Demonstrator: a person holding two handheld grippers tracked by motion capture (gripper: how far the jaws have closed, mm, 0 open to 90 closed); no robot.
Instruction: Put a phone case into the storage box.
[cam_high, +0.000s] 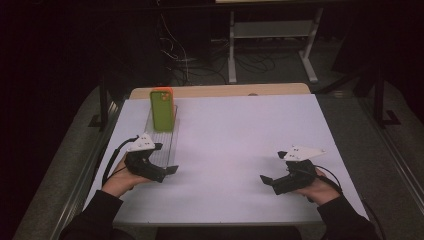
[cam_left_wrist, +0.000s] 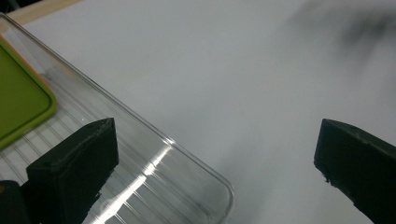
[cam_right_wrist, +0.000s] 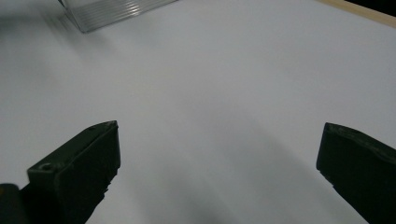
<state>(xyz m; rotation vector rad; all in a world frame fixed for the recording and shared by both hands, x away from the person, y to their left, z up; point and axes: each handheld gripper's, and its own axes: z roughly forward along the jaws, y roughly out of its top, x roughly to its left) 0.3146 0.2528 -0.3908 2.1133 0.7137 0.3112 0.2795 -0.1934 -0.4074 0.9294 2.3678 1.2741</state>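
On the white desk (cam_high: 240, 150), a clear ribbed plastic tray (cam_high: 165, 142) lies along the left side, and a green phone case (cam_high: 162, 110) with an orange rim stands upright at its far end. The left gripper (cam_high: 160, 161) hovers at the tray's near end with its fingers (cam_left_wrist: 74, 163) spread wide, one over the tray's ribbed floor, the other over bare desk, grasping nothing. The right gripper (cam_high: 274, 167) rests well apart on the right, its fingers (cam_right_wrist: 79, 163) likewise released over bare desk.
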